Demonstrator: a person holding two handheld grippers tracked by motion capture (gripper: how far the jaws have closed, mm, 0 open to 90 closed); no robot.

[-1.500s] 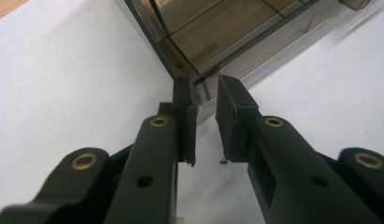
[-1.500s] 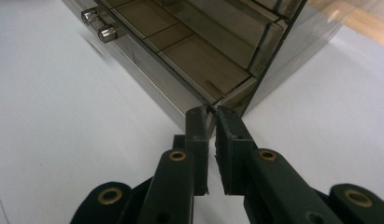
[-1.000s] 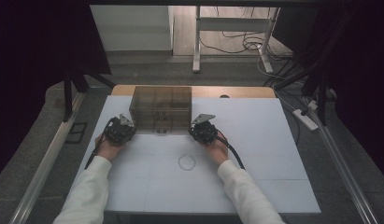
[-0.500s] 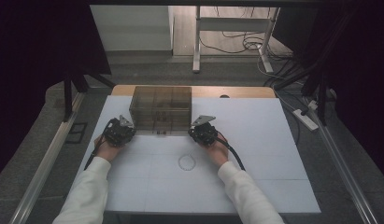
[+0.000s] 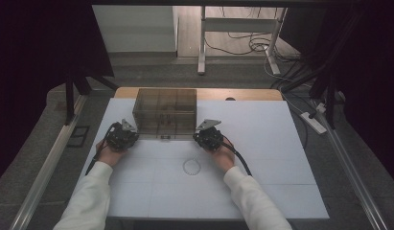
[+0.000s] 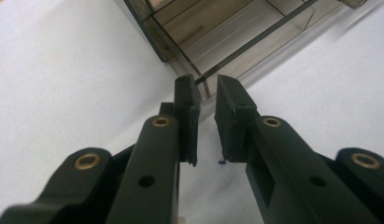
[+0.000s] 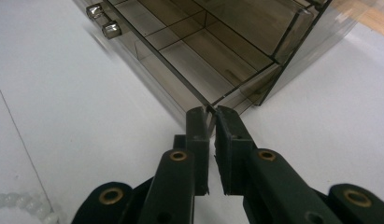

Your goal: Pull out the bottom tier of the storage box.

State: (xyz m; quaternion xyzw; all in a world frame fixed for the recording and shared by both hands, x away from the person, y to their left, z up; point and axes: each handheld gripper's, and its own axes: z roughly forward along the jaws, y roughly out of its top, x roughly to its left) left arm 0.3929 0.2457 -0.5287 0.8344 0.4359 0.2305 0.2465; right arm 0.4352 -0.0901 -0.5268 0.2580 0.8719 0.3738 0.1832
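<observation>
A smoky see-through drawer box (image 5: 166, 108) stands on the white table (image 5: 261, 143), its two metal knobs (image 7: 103, 21) on the front. My left gripper (image 5: 134, 135) is at the box's lower front left corner; in the left gripper view its jaws (image 6: 207, 86) stand a little apart, with the corner of the box (image 6: 217, 28) between the tips and no pad seen pressing. My right gripper (image 5: 197, 137) is at the lower front right corner. Its jaws (image 7: 212, 114) are nearly together, pinching the thin edge of the front panel of the box (image 7: 227, 51).
A small ring of pale beads (image 5: 191, 166) lies on the table between the person's hands, and sits at the lower left as the beads (image 7: 21, 205) in the right gripper view. A cable (image 5: 240, 160) trails from the right gripper. Desk legs and cables stand beyond the table's far edge.
</observation>
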